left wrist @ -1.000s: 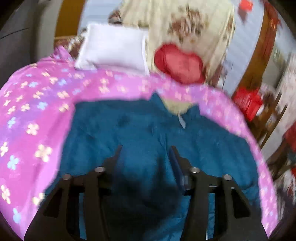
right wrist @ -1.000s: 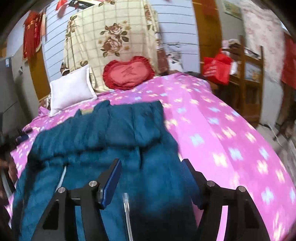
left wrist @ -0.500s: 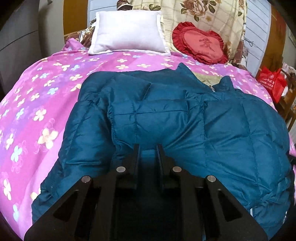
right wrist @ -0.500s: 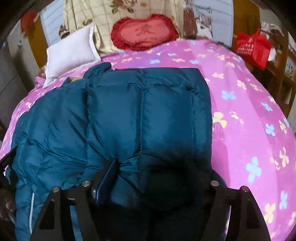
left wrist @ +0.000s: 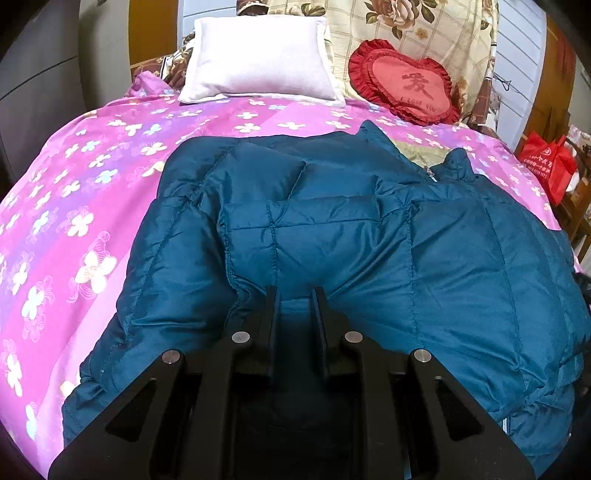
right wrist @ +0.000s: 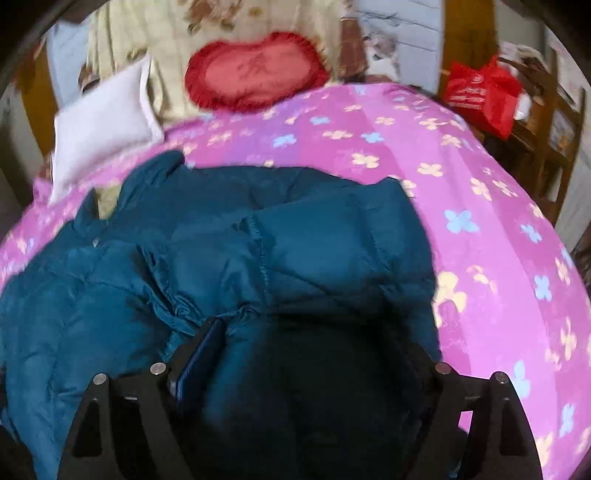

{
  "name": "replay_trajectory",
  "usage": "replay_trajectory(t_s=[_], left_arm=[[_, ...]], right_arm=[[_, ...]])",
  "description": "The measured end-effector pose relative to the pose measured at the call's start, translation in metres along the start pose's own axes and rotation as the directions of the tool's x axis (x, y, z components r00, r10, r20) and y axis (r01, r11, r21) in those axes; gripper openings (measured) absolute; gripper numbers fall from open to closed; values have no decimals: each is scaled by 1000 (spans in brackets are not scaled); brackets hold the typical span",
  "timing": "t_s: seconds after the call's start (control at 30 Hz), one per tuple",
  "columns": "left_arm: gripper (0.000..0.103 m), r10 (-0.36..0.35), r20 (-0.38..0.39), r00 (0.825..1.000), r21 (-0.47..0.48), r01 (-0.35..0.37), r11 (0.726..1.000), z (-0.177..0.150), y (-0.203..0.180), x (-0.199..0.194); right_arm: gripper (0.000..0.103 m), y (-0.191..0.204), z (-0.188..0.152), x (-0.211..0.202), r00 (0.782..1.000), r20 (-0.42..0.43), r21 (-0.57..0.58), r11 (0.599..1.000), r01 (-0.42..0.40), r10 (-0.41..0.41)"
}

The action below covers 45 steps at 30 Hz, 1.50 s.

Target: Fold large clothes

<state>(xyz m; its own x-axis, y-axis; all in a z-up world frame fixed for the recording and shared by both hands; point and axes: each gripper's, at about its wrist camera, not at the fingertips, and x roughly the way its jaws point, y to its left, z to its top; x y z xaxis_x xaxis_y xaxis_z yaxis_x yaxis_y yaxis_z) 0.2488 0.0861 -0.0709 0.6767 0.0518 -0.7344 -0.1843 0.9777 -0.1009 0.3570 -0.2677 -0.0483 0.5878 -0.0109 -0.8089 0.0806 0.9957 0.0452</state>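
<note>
On the left of the left wrist view, the bed's pink flower-printed sheet (left wrist: 85,206) lies bare. At its head a white rectangular pillow (left wrist: 258,61) leans beside a red heart-shaped frilled cushion (left wrist: 404,83), both against a cream rose-patterned quilt (left wrist: 417,26). The teal quilted puffer jacket (left wrist: 461,258) is spread across the middle and right of the bed, collar toward the pillows, with a sleeve folded inward over the body. The left tool (left wrist: 295,295) has its 2 fingers drawn close together, pinching a fold of the jacket's near edge between them. At the far right a red shopping bag (left wrist: 550,162) sits beside the bed.

In the right wrist view, which is blurred, the white pillow (right wrist: 103,133) is at the upper left and the red cushion (right wrist: 255,72) is to its right. The jacket (right wrist: 295,240) fills the left and centre, bunched up in thick folds. The right tool (right wrist: 306,332) has its fingers set wide apart with a bulky mass of jacket between them; only its left finger (right wrist: 199,350) shows clearly, pressed against the fabric, and the right fingertip is lost in shadow. Bare pink sheet (right wrist: 498,240) runs to the right, with the red bag (right wrist: 480,92) on wooden furniture (right wrist: 554,129) beyond.
</note>
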Motion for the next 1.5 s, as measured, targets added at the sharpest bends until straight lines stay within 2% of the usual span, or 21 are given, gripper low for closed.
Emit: replay_trajectory(t_s=[0.1, 0.17, 0.2, 0.27, 0.3, 0.37, 0.43, 0.5, 0.57, 0.73, 0.77, 0.83, 0.87, 0.9, 0.93, 1.03, 1.1, 1.17, 1.27, 1.4, 1.5], left_arm=[[18, 0, 0, 1000, -1, 0, 1000, 0, 0, 0], [18, 2, 0, 1000, 1, -2, 1000, 0, 1, 0], [18, 1, 0, 1000, 0, -1, 1000, 0, 2, 0], [18, 1, -1, 1000, 0, -1, 1000, 0, 0, 0], [18, 3, -1, 1000, 2, -3, 1000, 0, 0, 0], [18, 3, -1, 1000, 3, -3, 1000, 0, 0, 0], [18, 1, -4, 1000, 0, -1, 1000, 0, 1, 1], [18, 0, -6, 1000, -2, 0, 1000, -1, 2, 1], [18, -5, -6, 1000, -6, 5, 1000, -1, 3, 1], [18, -14, 0, 1000, 6, 14, 1000, 0, 1, -2], [22, -8, -18, 1000, 42, 8, 999, 1, 0, -6], [39, -16, -22, 1000, 56, 17, 998, 0, 3, -25], [56, -41, -5, 999, 48, 41, 998, -3, 8, -39], [67, -66, 9, 998, 46, 66, 997, -10, 14, -56], [69, -81, 18, 997, 51, 80, 995, -17, 18, -69], [70, -120, -30, 992, 102, 123, 987, -54, 31, -105], [70, -143, -103, 984, 140, 157, 978, -88, 39, -116], [70, -119, -189, 975, 184, 154, 971, -121, 45, -115], [71, -74, -137, 988, 280, 110, 954, -148, 50, -136], [71, -91, -172, 981, 237, 131, 963, -158, 74, -164], [71, -31, -99, 995, 212, 51, 976, -168, 116, -197]], right_arm=[[80, 15, 0, -44, 991, 133, -53, 999, -10, 17], [80, 38, -9, -75, 972, 215, -113, 991, -71, 95], [80, 49, -13, -85, 964, 219, -138, 983, -118, 147], [83, 72, -31, -90, 960, 185, -193, 965, -175, 211], [86, 84, -42, -82, 968, 134, -220, 959, -180, 212], [91, 100, -65, -48, 988, -21, -272, 951, -150, 150], [91, 100, -76, -47, 991, 8, -293, 948, -123, 131], [91, 94, -77, -64, 992, 10, -270, 956, -116, 123], [91, 80, -88, -97, 992, 79, -256, 964, -78, 101], [91, 26, -156, -164, 987, 132, -191, 980, -63, 89], [91, 20, -175, -174, 988, 134, -186, 981, -53, 79], [91, 5, -205, -180, 991, 118, -194, 981, -31, 54], [91, 0, -219, -179, 994, 94, -193, 981, -28, 47], [91, -9, -231, -174, 997, 57, -186, 982, -36, 47], [92, -15, -242, -165, 999, 4, -181, 983, -44, 45], [93, -21, -248, -168, 998, 3, -176, 982, -65, 67], [93, -25, -249, -171, 997, 14, -176, 982, -75, 78], [93, -28, -252, -175, 998, 16, -173, 983, -63, 67], [93, -37, -255, -185, 997, 22, -145, 987, -71, 75], [93, -55, -260, -207, 995, 79, -75, 995, -61, 67], [93, -76, -271, -230, 991, 128, -16, 999, -27, 29]])
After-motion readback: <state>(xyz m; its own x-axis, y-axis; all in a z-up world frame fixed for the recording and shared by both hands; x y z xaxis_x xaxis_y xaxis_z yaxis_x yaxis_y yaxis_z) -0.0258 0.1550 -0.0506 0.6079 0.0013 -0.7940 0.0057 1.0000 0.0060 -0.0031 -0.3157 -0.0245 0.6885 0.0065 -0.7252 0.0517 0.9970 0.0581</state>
